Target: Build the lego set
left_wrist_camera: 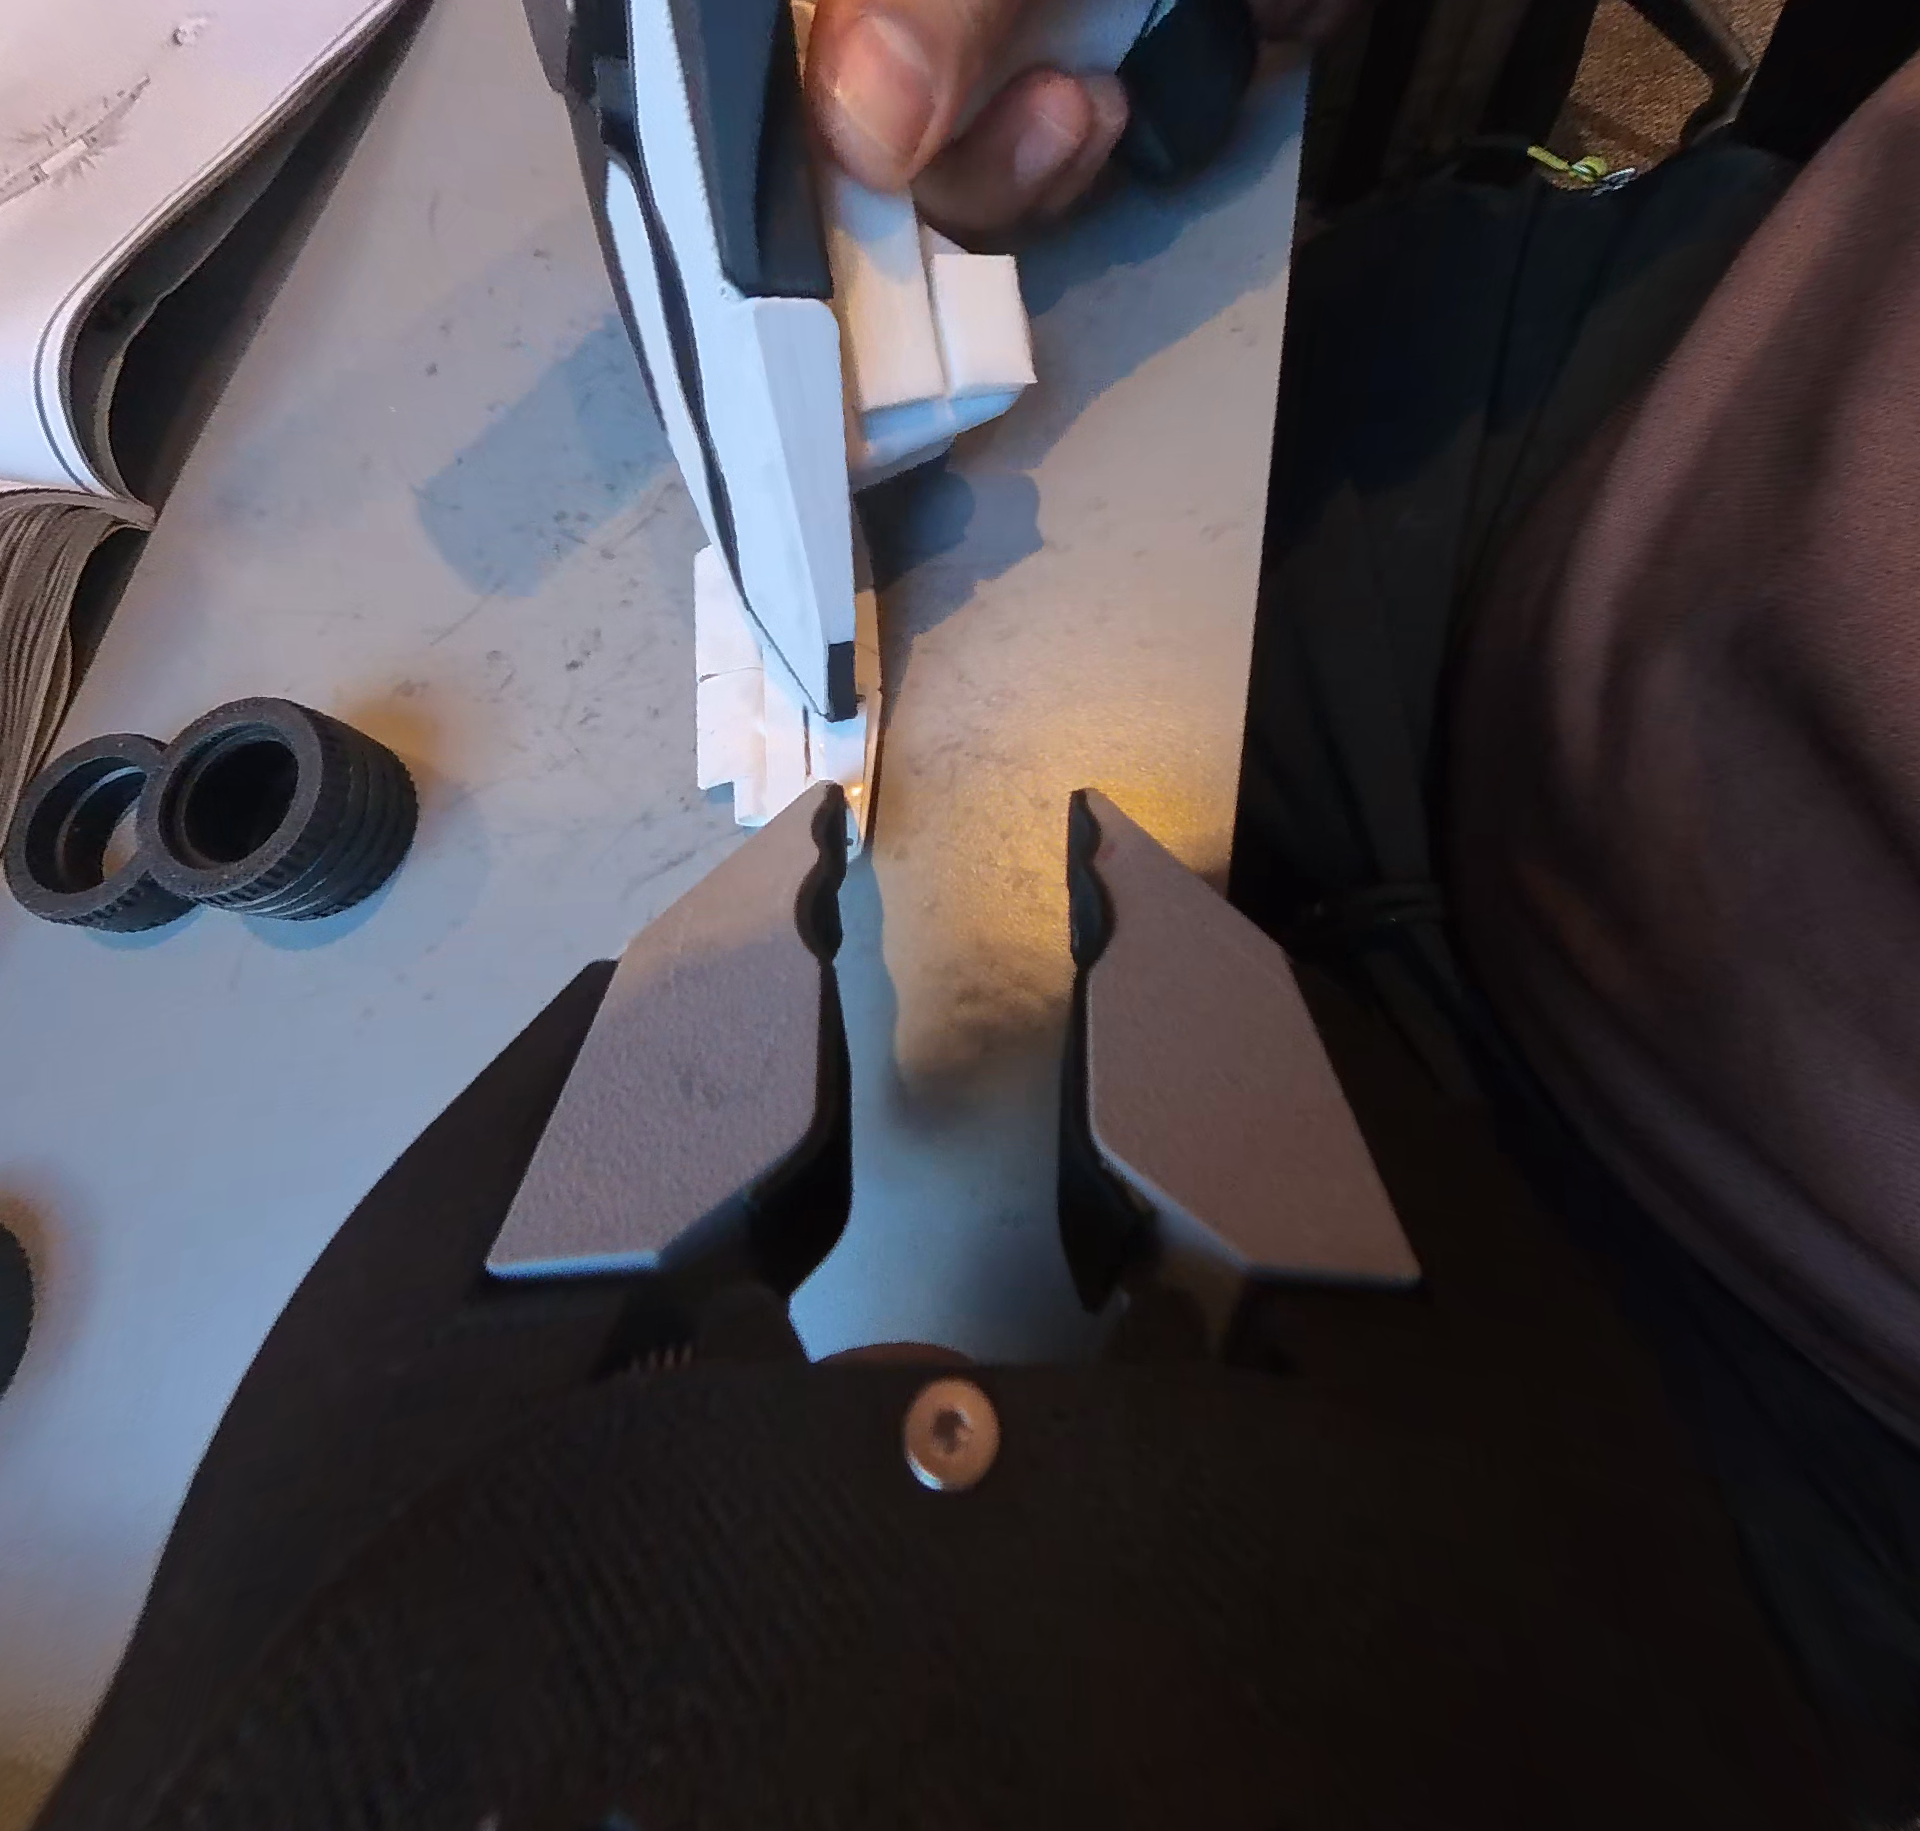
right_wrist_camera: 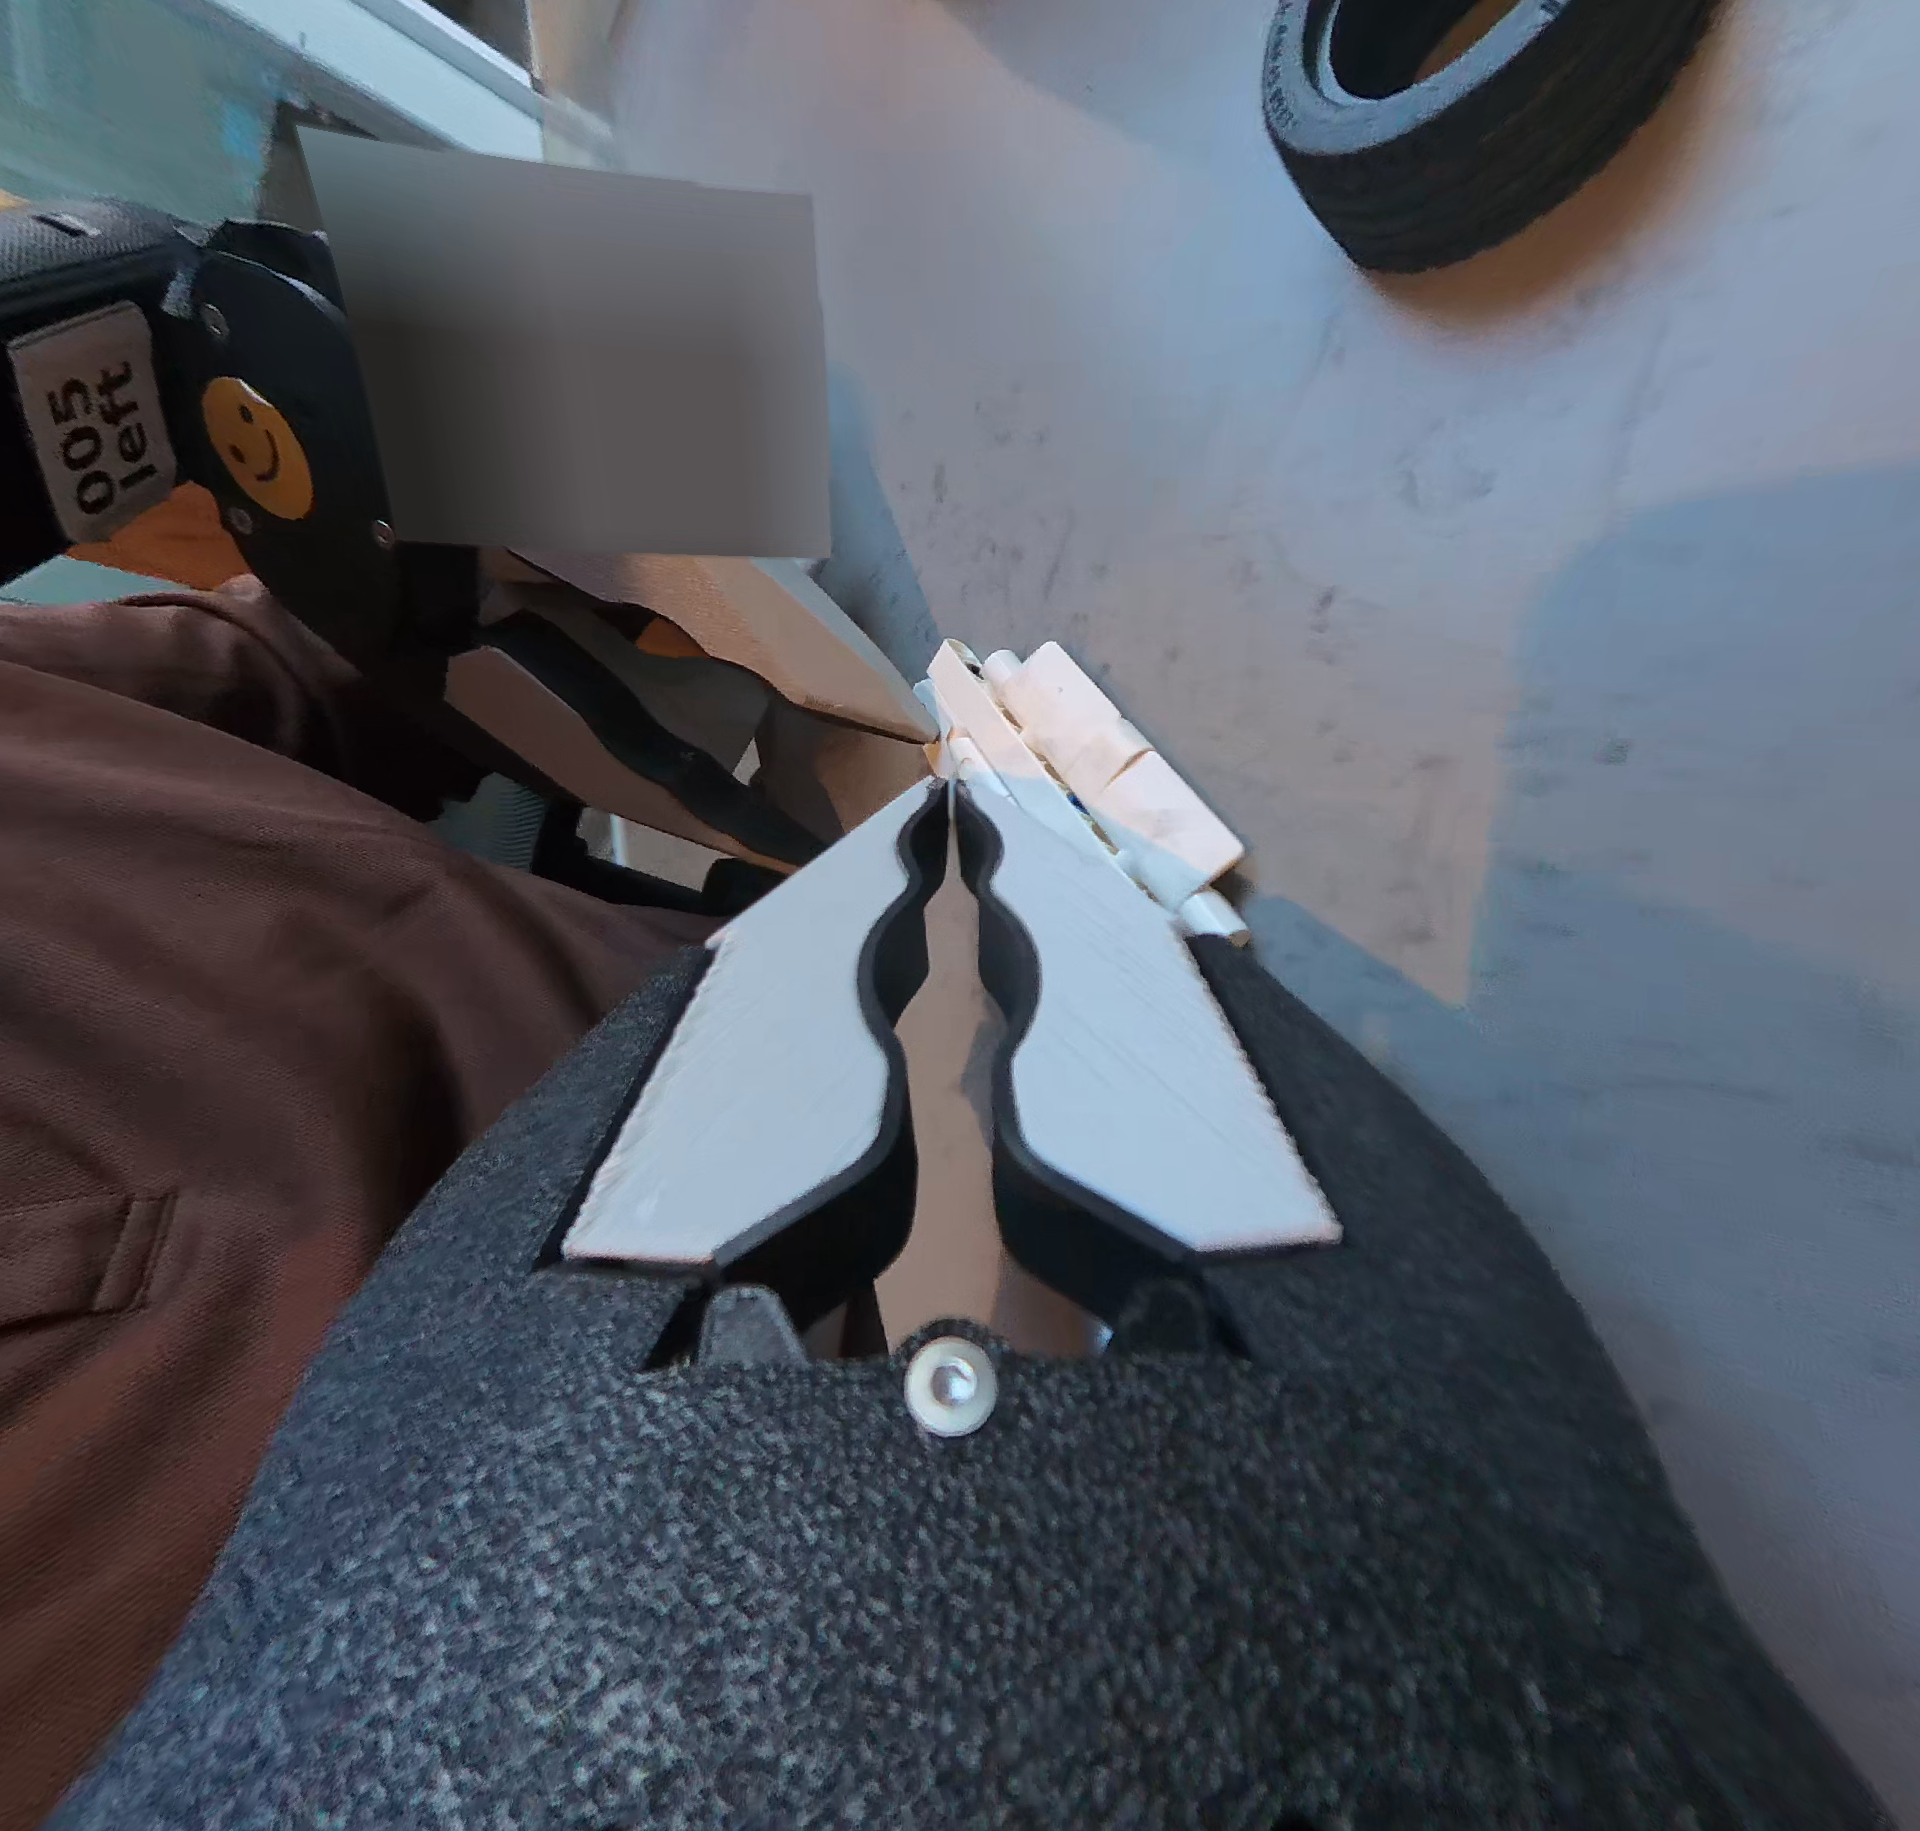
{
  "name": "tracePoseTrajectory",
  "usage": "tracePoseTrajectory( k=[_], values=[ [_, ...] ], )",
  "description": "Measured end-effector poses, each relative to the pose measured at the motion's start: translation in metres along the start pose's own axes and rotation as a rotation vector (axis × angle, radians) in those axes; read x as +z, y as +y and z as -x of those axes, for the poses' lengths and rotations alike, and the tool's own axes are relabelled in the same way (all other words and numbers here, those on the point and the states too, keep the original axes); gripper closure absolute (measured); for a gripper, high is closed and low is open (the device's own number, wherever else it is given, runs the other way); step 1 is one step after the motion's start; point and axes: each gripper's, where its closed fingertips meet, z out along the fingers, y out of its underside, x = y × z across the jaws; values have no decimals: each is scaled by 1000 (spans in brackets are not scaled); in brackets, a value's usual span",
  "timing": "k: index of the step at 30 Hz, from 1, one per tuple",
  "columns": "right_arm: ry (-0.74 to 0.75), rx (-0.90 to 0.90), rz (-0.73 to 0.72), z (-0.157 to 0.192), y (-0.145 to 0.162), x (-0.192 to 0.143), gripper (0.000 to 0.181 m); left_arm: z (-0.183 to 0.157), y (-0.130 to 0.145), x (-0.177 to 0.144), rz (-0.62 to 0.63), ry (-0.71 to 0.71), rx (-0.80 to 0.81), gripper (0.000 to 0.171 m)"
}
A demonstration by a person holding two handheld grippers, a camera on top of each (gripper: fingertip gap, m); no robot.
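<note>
Currently the white lego assembly (right_wrist_camera: 1081, 763) lies flat on the grey table (right_wrist_camera: 1351, 586) near its front edge, long axis running along that edge. Right gripper (right_wrist_camera: 951, 794) has fingertips pinched together at the assembly's edge; whether they clamp it, cannot tell. Left gripper (left_wrist_camera: 956, 815) jaws stand apart, empty, one fingertip touching the assembly's near end; black tyres (left_wrist_camera: 208, 825) lie well apart.

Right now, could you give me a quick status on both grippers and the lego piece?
Left gripper open, empty. Right gripper shut at white lego assembly, grip unclear. Tyres lie aside; nothing blocking.
</note>
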Motion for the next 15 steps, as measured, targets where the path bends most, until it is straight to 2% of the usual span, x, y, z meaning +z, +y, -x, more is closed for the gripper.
tracePoseTrajectory(
  k=[6,15],
  values=[
    [92,-69,-4,2,-1,0,173,1,0,0,0,0,-6,131],
    [316,-256,27,3,1,0,163,1,-1,2,1,-2,-8,131]
  ],
)
